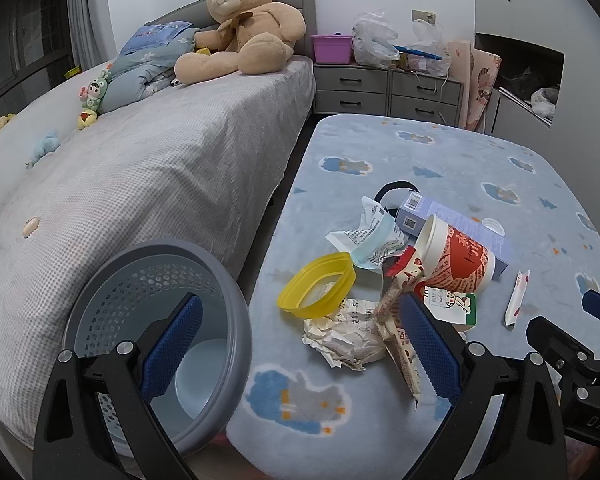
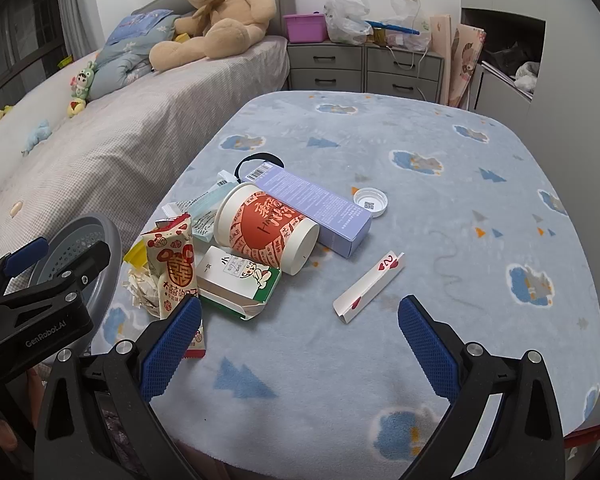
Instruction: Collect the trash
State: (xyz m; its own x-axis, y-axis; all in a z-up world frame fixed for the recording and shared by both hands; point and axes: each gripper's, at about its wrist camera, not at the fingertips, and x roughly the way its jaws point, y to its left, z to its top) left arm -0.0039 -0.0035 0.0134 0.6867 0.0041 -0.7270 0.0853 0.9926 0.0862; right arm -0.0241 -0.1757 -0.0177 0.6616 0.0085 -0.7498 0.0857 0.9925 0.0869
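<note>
A pile of trash lies on the blue fleece-covered table: a red-and-white paper cup on its side, a lilac box, a snack wrapper, a small carton, crumpled paper, a yellow lid, a white cap and a paper sleeve. A grey perforated bin stands tilted at the table's left edge. My left gripper is open, one finger in front of the bin, the other by the wrapper. My right gripper is open and empty above the table's near part.
A bed with a teddy bear runs along the left. Grey drawers with plastic bags and a pink box stand at the back. Boards lean on the wall at back right.
</note>
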